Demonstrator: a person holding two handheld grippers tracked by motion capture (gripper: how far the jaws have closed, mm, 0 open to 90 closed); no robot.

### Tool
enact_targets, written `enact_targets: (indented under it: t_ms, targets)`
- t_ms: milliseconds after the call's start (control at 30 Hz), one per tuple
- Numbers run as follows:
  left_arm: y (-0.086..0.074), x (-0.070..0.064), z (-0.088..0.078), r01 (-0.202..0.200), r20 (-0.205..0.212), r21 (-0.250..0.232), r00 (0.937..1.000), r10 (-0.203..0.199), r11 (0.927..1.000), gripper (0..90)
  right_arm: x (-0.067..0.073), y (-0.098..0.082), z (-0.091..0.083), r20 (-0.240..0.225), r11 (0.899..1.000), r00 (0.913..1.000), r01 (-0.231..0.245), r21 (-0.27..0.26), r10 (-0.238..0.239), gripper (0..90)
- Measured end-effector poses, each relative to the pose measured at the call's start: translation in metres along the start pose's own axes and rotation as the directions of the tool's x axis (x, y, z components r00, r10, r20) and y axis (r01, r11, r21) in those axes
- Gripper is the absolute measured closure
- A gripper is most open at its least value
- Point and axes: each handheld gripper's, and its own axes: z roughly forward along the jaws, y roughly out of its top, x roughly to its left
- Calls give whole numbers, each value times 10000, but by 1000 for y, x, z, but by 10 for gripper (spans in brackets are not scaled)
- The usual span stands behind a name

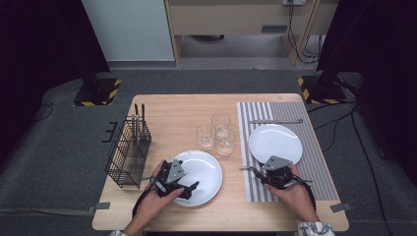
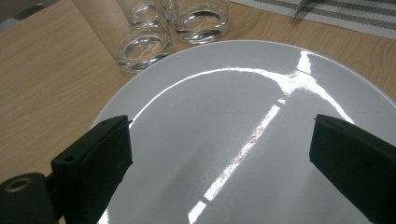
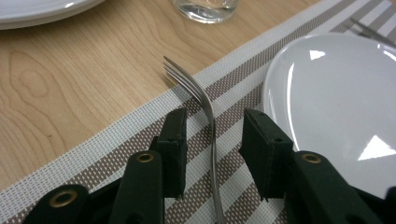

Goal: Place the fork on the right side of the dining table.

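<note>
Lying between right gripper [image 3: 212, 140] jaws: fork [image 3: 205, 107] | jaws parted, untouching | on striped placemat [image 3: 140, 144]

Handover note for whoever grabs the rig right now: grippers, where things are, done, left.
Right gripper: jaws open, astride the fork, pads clear of it. The fork lies on the striped placemat, left of the plate on the mat, tines toward the bare wood.
Left gripper: open, holding nothing, poised over the second plate on the bare table.
Three glasses stand between the plates; a knife lies on the mat beyond its plate; the wire caddy holds more cutlery.
Done: plate, knife and fork set on the mat.
Left: probably a glass for that setting, and the second plate.
</note>
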Motion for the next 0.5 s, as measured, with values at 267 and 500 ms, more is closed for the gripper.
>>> enact_targets:
  t_ms: [267, 500]
  targets:
    - [0, 1, 2, 33, -22, 29, 10000, -33, 10000, 52, 2, 5, 6, 169, 9993, 9993, -319, -173, 322, 569]
    - [0, -1, 2, -36, 40, 35, 10000, 36, 10000, 52, 4, 9, 15, 137, 9994, 9994, -332, 58, 331, 711]
